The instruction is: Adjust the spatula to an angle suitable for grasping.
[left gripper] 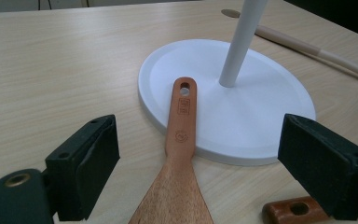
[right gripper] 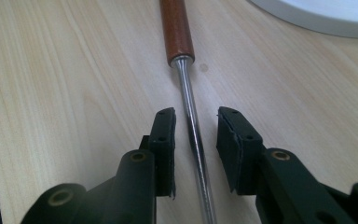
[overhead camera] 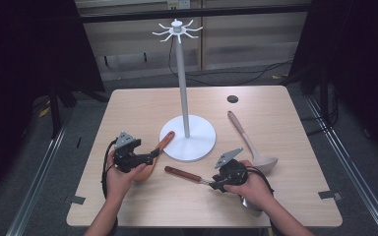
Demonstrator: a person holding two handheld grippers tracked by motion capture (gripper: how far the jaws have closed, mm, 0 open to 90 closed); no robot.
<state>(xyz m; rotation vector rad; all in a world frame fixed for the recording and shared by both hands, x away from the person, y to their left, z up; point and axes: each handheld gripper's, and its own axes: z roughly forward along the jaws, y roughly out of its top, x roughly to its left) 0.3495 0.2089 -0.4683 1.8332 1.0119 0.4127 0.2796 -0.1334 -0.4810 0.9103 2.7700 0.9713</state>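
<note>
Spatula handle (left gripper: 182, 116) overlaps the stand's base (left gripper: 261, 121).

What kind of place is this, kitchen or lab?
Likely a lab recording rig, not a kitchen: black curtains flank a bare wooden table, cables trail over the floor, and kitchen utensils lie staged around a white hanging stand.

In the high view my right hand (overhead camera: 252, 189) covers the working end of the metal utensil (overhead camera: 189, 175), so I cannot tell what it is. My left gripper (overhead camera: 152, 153) and left hand (overhead camera: 120, 172) hide most of the wooden spatula (overhead camera: 163, 142) blade. In the left gripper view the bottom edge cuts off that blade, and the stand pole (left gripper: 240, 39) runs out at the top.
</note>
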